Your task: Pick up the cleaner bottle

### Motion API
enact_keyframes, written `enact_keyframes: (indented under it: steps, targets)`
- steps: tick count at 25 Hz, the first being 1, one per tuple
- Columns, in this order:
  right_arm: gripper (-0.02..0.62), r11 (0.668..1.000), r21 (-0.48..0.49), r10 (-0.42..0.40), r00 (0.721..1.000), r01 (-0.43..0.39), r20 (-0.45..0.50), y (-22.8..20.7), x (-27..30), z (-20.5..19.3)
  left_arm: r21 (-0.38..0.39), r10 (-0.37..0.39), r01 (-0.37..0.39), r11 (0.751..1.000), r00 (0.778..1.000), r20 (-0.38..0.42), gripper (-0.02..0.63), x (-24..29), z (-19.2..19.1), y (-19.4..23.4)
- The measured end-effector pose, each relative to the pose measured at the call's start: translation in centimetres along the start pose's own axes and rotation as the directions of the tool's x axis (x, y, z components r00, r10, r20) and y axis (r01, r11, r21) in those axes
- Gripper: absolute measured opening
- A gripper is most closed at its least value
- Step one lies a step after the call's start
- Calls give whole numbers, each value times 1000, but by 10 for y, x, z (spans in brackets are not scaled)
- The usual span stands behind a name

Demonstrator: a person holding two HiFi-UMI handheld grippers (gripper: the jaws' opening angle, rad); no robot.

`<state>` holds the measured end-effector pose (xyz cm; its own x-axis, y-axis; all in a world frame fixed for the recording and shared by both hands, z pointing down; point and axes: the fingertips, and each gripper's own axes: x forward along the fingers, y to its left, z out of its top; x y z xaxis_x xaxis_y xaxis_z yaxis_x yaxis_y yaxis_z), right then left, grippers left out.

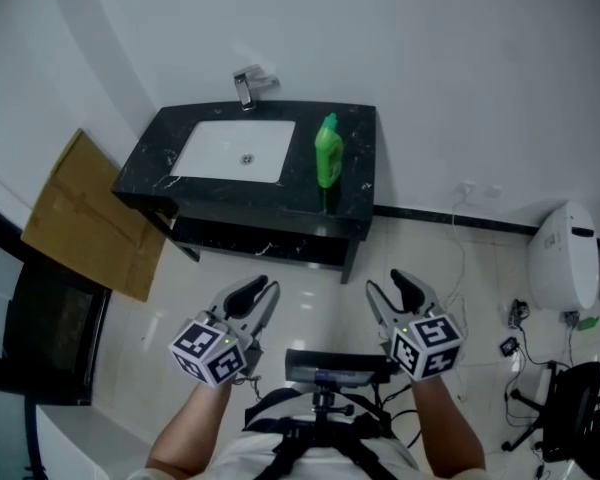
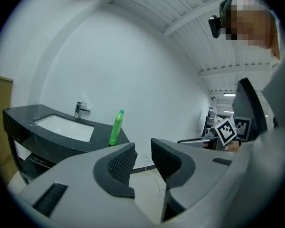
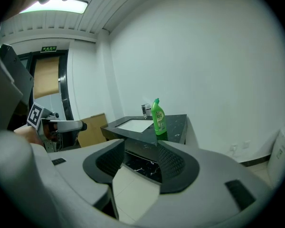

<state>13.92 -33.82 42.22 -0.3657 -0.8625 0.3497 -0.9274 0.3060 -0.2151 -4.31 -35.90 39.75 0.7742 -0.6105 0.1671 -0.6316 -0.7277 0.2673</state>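
A green cleaner bottle [image 1: 328, 153] stands upright on the right side of a black marble vanity [image 1: 355, 183], beside its white sink [image 1: 232, 150]. Both grippers hang over the tiled floor well in front of the vanity, apart from the bottle. My left gripper [image 1: 260, 293] is open with nothing between its jaws. My right gripper [image 1: 390, 288] is open too, wider, and also empty. In the left gripper view the bottle [image 2: 116, 127] shows beyond and left of the gripper [image 2: 142, 158]. The right gripper view has the bottle [image 3: 157, 118] just above the gripper [image 3: 140, 160].
A chrome faucet [image 1: 245, 86] rises behind the sink. A cardboard sheet [image 1: 85, 218] leans left of the vanity, next to a dark doorway. At the right stand a white appliance [image 1: 570, 253], floor cables [image 1: 515, 343] and a black chair base [image 1: 570, 408].
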Motion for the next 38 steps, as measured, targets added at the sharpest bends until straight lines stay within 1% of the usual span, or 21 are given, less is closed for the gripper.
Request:
enact_keyframes:
  steps: [6, 12, 19, 26, 34, 38]
  targets:
    - [210, 1000, 6, 21, 1000, -21, -16, -5, 8, -1, -3, 21, -21, 1000, 1000, -8, 97, 8, 1, 5]
    - [210, 1000, 1, 6, 1000, -6, -27, -7, 20, 3, -8, 7, -7, 1000, 1000, -1, 97, 17, 6, 18]
    - [210, 999, 12, -43, 999, 43, -34, -6, 41, 10, -14, -43, 43, 999, 999, -9, 97, 32, 13, 45]
    - [210, 994, 24, -106, 994, 106, -25, 1, 71, 21, -13, -100, 100, 995, 995, -26, 97, 41, 25, 85]
    - [210, 984, 42, -171, 985, 172, -30, 14, 102, 29, -2, -171, 171, 985, 984, -45, 97, 54, 38, 125]
    - [210, 980, 41, -195, 980, 197, -32, 13, 106, 28, -8, -202, 201, 979, 977, -65, 97, 62, 34, 130]
